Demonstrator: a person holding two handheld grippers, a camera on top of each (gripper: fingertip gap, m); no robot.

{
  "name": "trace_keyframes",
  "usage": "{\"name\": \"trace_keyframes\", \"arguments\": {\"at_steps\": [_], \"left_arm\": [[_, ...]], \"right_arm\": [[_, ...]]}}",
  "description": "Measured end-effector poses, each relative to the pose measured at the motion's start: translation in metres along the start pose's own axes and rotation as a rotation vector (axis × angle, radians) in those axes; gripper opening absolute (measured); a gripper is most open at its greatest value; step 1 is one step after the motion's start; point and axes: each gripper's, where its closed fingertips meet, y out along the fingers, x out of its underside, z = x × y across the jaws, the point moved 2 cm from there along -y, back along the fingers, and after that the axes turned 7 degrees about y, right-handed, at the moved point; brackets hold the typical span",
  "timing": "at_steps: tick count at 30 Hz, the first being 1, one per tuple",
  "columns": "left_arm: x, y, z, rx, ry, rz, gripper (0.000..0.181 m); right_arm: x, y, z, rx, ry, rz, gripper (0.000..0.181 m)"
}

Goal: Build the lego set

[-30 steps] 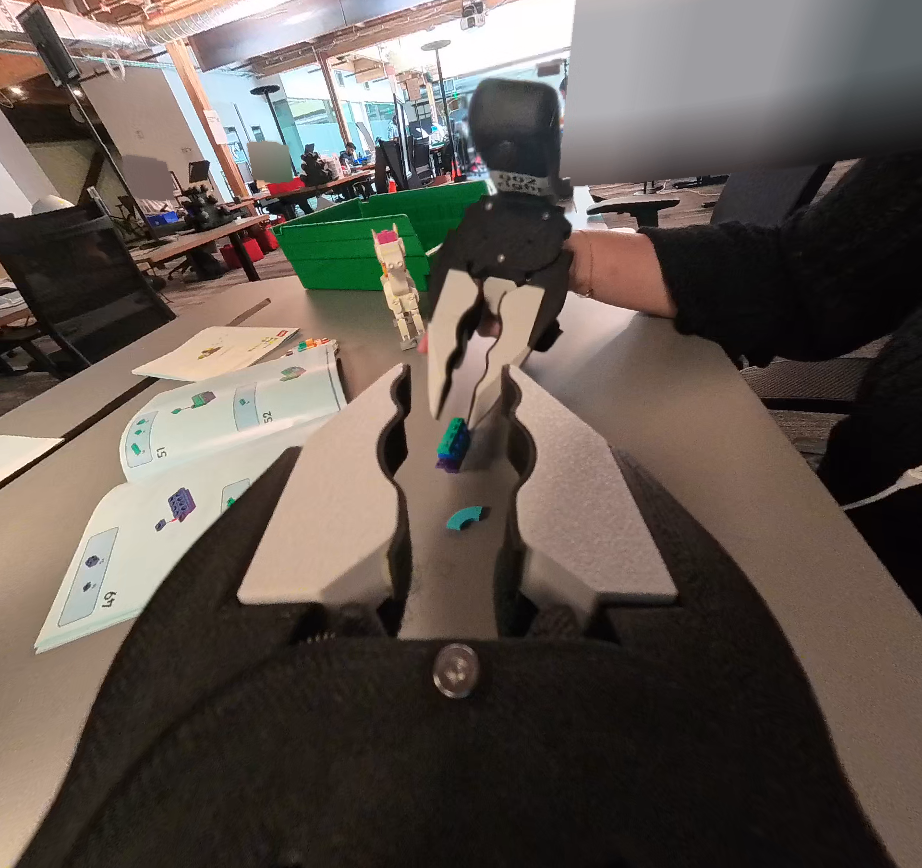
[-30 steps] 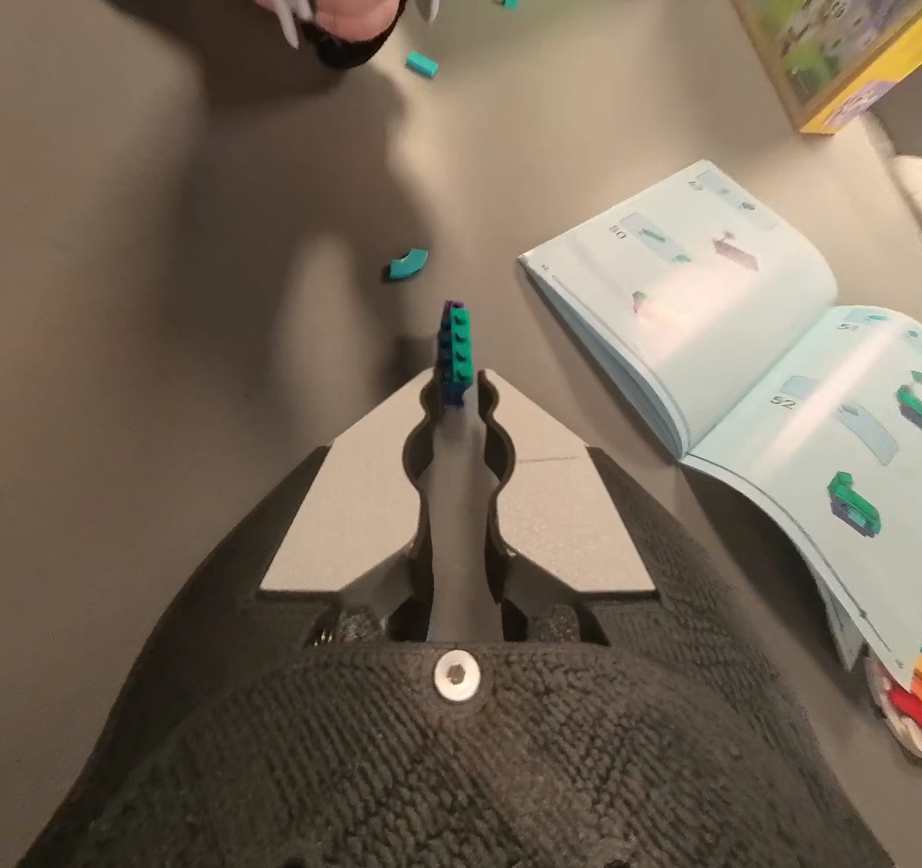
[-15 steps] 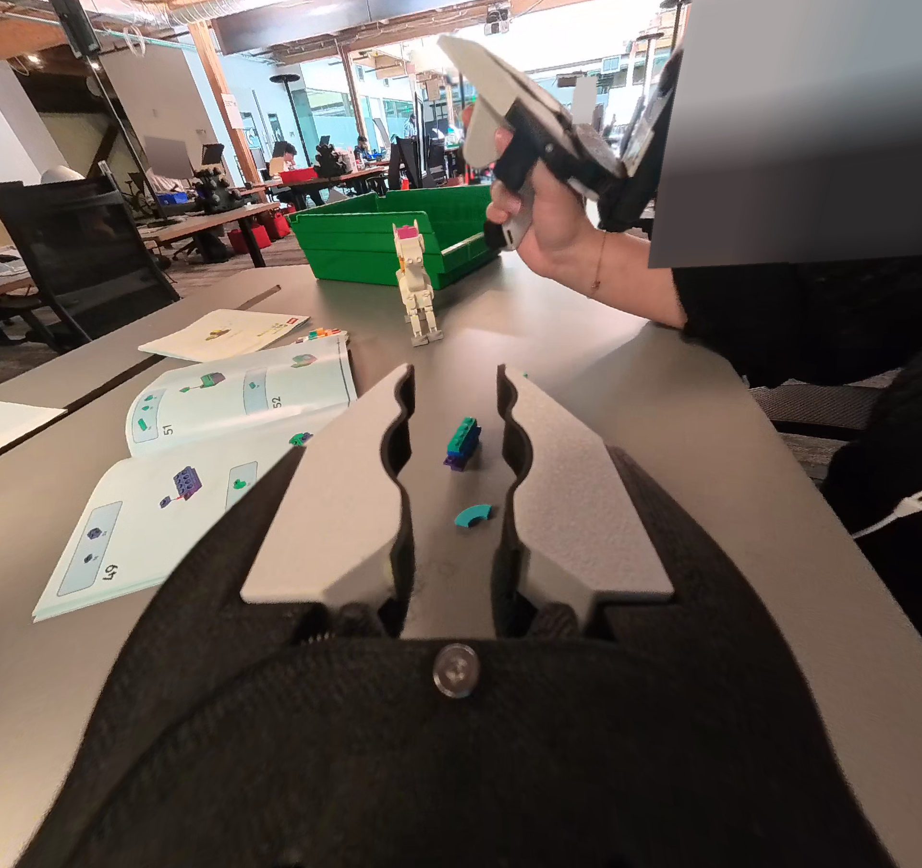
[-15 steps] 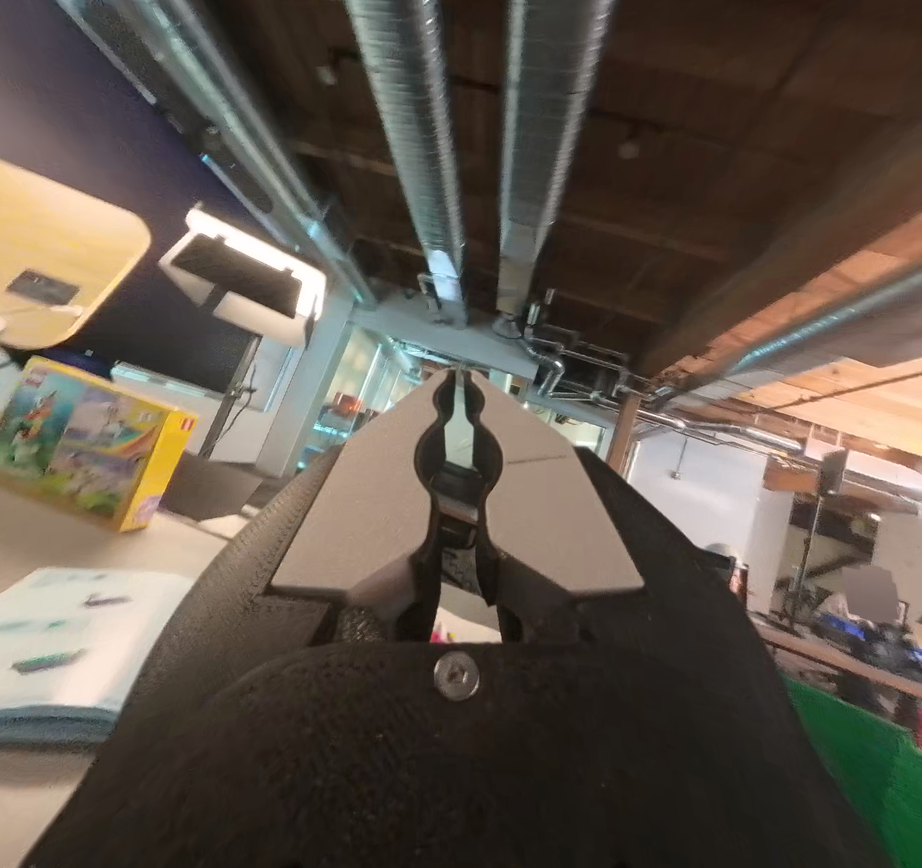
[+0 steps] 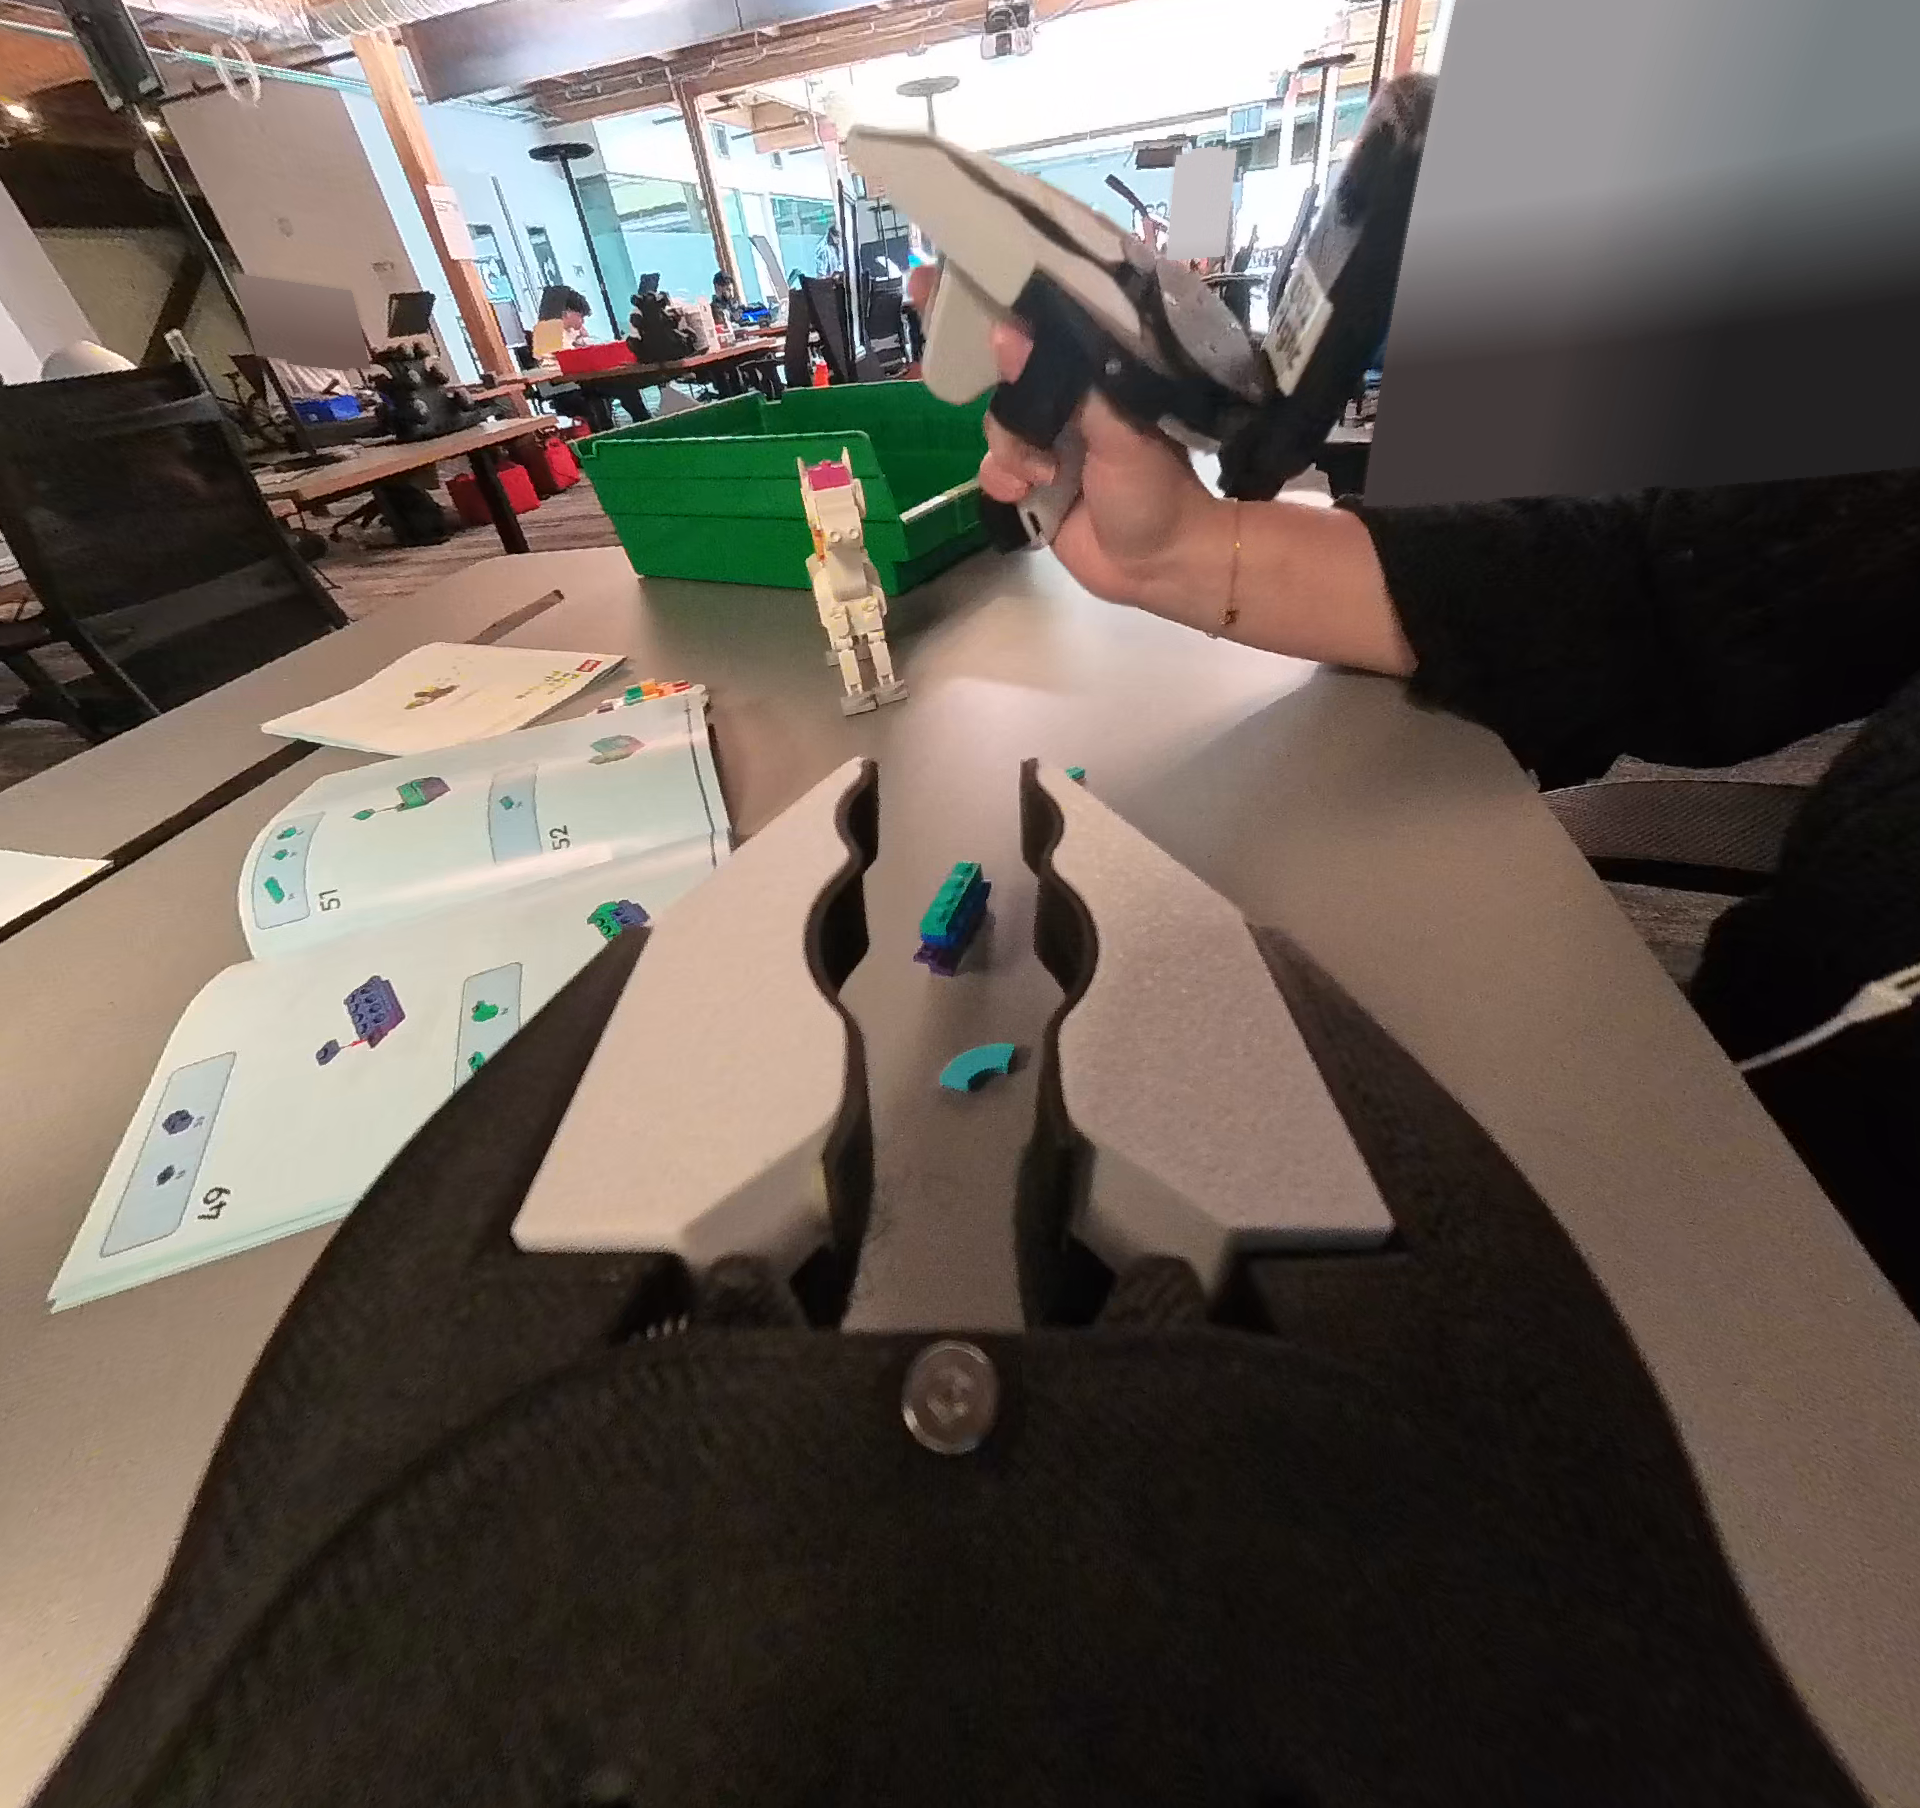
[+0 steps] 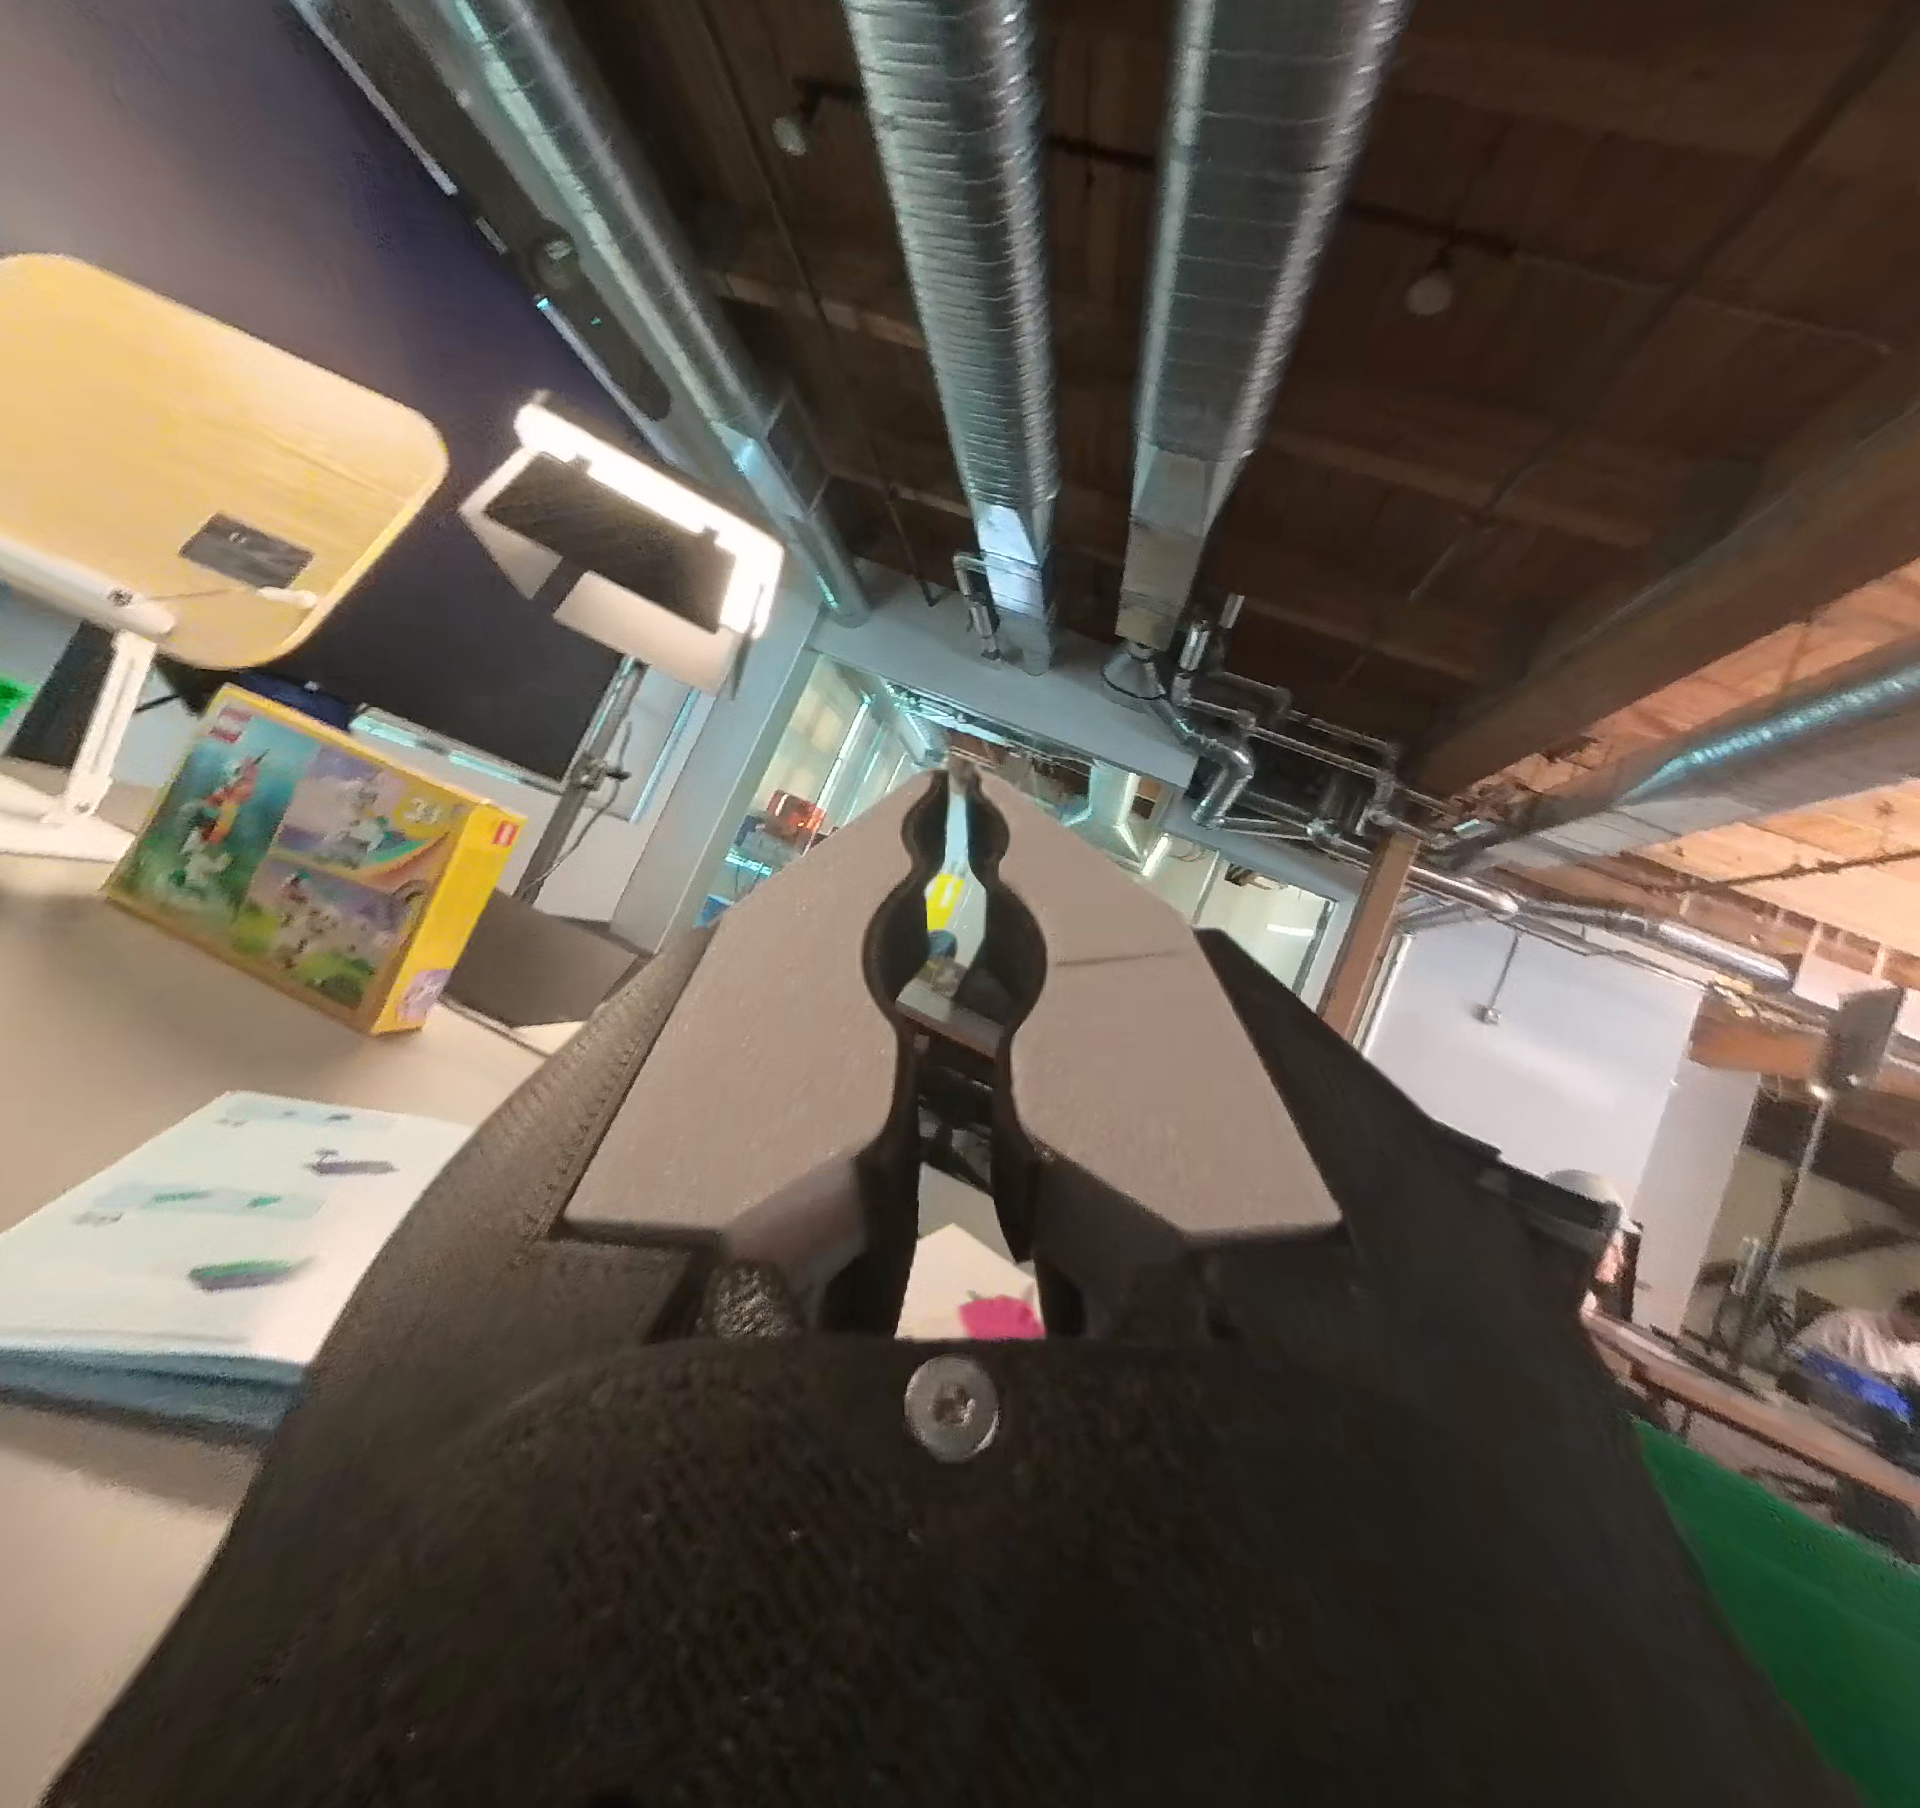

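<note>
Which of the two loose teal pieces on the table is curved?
The flat teal arc, nearer the left tool. The other, a stacked teal-and-purple block, has straight edges.

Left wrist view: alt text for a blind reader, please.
The left gripper, fingers open and empty, frames a small teal-and-purple brick stack and a curved teal piece on the grey table. Beyond stand a white figure and green bin; an open booklet lies left, the right gripper raised.
</note>
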Motion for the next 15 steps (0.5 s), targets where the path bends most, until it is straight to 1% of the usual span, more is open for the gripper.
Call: {"name": "trace_keyframes", "arguments": {"at_steps": [8,15], "left_arm": [[0.000,0.000,-0.002,-0.005,-0.016,0.004,0.026],[0.000,0.000,-0.002,0.001,-0.026,0.007,0.026]], "right_arm": [[0.011,0.002,-0.042,-0.152,-0.132,-0.043,0.000],[0.019,0.002,-0.054,-0.198,-0.187,-0.073,0.000]]}}
